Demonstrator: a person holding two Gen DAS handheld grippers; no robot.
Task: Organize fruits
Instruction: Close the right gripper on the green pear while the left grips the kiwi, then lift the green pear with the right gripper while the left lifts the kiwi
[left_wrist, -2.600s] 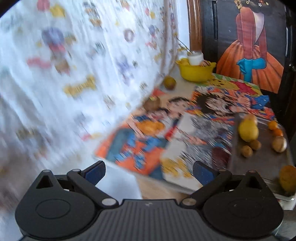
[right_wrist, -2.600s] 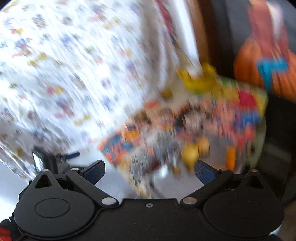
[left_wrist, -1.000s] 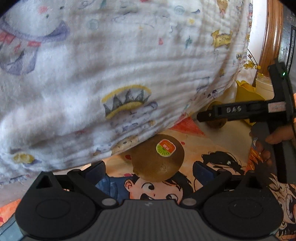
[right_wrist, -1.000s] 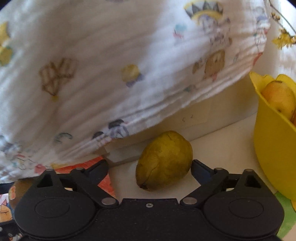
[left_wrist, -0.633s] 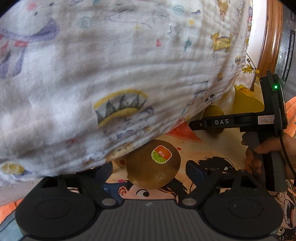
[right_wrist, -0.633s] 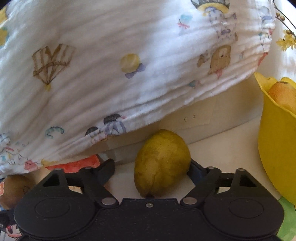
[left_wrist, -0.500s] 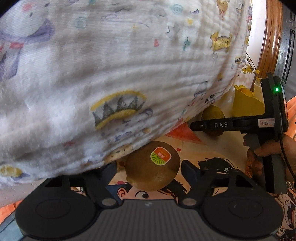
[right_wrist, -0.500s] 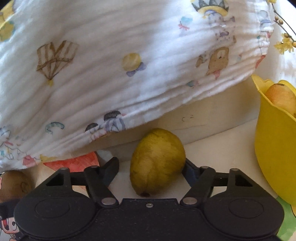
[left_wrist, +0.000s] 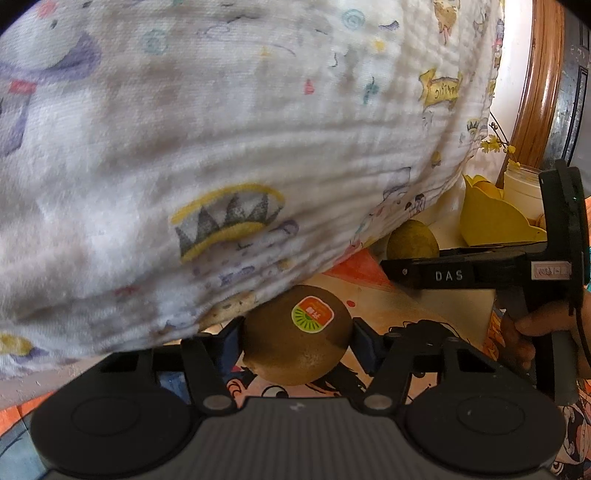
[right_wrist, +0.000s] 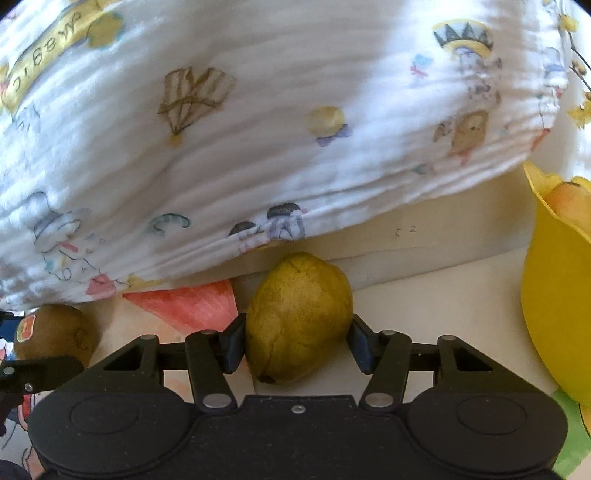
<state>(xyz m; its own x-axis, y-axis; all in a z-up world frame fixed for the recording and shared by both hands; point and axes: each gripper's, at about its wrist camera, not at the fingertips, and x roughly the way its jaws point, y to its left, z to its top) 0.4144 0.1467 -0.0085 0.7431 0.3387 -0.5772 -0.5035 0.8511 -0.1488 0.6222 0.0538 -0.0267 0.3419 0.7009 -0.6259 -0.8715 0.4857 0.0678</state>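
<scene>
Comic-print mat, under draped cloth: my left gripper closing on kiwi; right gripper closing on pear beside yellow bowl. Risk: round fruit squirting out.

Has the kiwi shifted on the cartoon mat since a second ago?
No. The kiwi sits at the same spot under the printed cloth's crown; only the left tool's jaws are closing around it.

The letters "DAS" are printed in white on the black bar of the right gripper. The word "Magic" is read on a yellow banner printed on the white cloth. The kiwi sticker's text cannot be made out.
</scene>
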